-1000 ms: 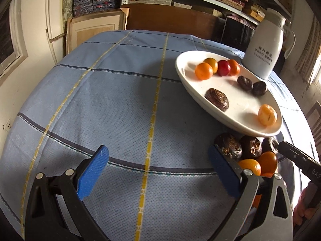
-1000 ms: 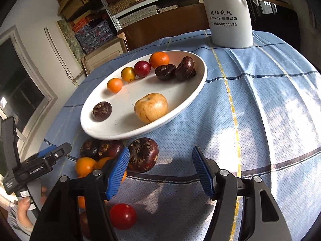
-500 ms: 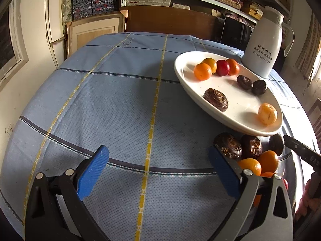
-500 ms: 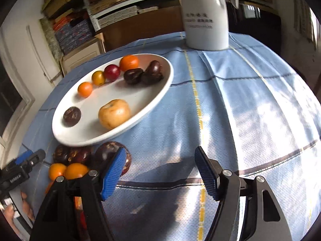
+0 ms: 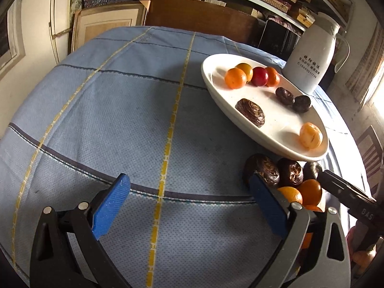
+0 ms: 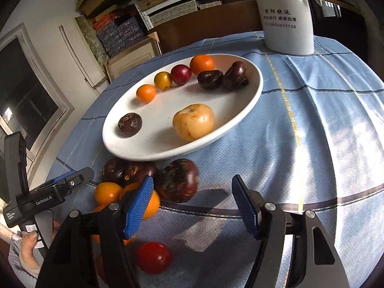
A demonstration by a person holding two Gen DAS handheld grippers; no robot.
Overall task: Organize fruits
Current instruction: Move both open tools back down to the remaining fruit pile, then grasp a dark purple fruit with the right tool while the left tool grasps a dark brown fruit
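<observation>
A white oval plate point(image 6: 249, 110) point(image 5: 211, 76) on the blue tablecloth holds small oranges, a red fruit, dark purple fruits and a pale yellow fruit point(image 6: 193, 124). Loose fruit lies in front of the plate: a large dark purple fruit point(image 6: 178, 180), two more dark ones point(image 6: 127, 170), several oranges point(image 6: 106, 193) and a red fruit point(image 6: 153, 258). My right gripper point(image 6: 193, 204) is open and empty, low over the cloth just right of the large dark fruit. My left gripper point(image 5: 189, 206) is open and empty; its right finger stands beside the loose dark fruits point(image 5: 264, 170).
A white thermos jug point(image 6: 284, 16) point(image 5: 310, 55) stands behind the plate. The round table point(image 5: 96, 110) drops off at its edges. Shelves with boxes and a brown chair back point(image 5: 199, 16) stand beyond it.
My right gripper swung away from the loose fruit and has come back over it, closer to the plate. My left gripper has barely moved.
</observation>
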